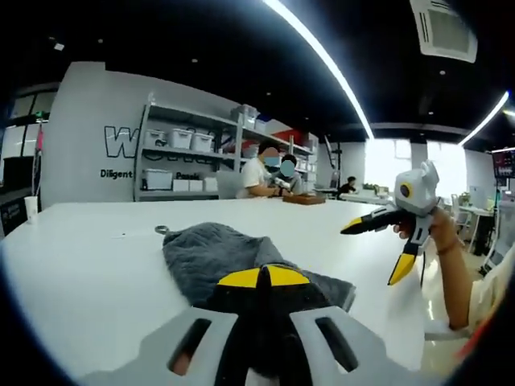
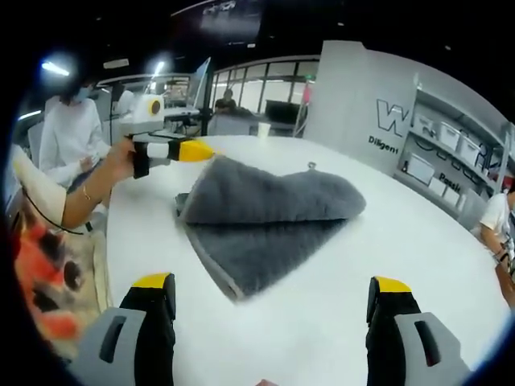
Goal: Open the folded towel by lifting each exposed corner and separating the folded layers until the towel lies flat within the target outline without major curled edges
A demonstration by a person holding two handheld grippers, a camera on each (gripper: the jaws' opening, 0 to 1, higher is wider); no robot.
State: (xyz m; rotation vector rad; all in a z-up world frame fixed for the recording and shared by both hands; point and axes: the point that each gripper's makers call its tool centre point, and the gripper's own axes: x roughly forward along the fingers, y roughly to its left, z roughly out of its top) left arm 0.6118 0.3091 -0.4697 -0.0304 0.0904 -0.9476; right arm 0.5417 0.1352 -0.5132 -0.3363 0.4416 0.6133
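A grey towel (image 1: 211, 251) lies folded on the white table (image 1: 88, 265). My left gripper (image 1: 263, 277) has its yellow tips pressed together on the towel's near edge. In the right gripper view the towel (image 2: 265, 213) lies doubled over, its upper layer raised at the corner where the left gripper (image 2: 199, 150) pinches it. My right gripper (image 2: 272, 283) stands open, its jaws wide apart in front of the towel's lower edge with nothing between them. It also appears in the left gripper view, the right gripper (image 1: 375, 251) held open in the air off the table's right side.
A small loop (image 2: 310, 166) sticks out of the towel's far edge. A paper cup (image 1: 30, 208) stands at the table's far left. Shelves with white bins (image 1: 181, 153) line the back wall, with people seated (image 1: 261, 173) beyond. A person's forearm (image 2: 76, 201) reaches in at the table edge.
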